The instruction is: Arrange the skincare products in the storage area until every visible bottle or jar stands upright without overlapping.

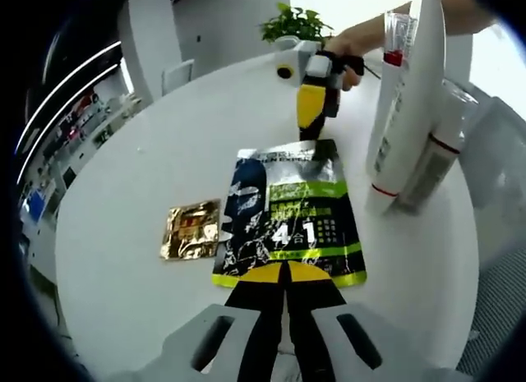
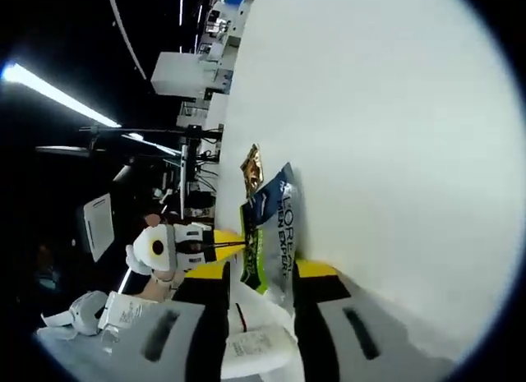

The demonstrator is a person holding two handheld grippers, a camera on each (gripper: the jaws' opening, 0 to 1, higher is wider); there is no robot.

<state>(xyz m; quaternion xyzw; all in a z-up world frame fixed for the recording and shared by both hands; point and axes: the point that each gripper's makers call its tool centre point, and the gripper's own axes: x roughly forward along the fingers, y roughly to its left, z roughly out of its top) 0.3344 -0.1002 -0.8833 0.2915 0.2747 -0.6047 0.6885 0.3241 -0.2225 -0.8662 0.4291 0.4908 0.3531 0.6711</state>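
- flat foil pouch (image 1: 288, 216) — black and dark blue, lime-green bands, white print;
- small crinkled sachet (image 1: 191, 229) — gold with red marks;
- tall plastic tubes (image 1: 408, 103) — white, thin red rings;
- round table top (image 1: 148, 177) — plain white;
- potted plant (image 1: 294, 25) — green leaves.

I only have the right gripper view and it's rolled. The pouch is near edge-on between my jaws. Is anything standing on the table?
Observer: Yes. The left gripper view shows a cluster of white tubes standing upright on the table, to the right of the pouch in that view.
Operator: What's on the pouch front?
Observer: Black and green print with a large "4 1". It appears to lie flat, face up.
Operator: Anything behind my gripper?
Observer: A potted plant at the far table edge, beyond the right hand-held gripper and the hand holding it.
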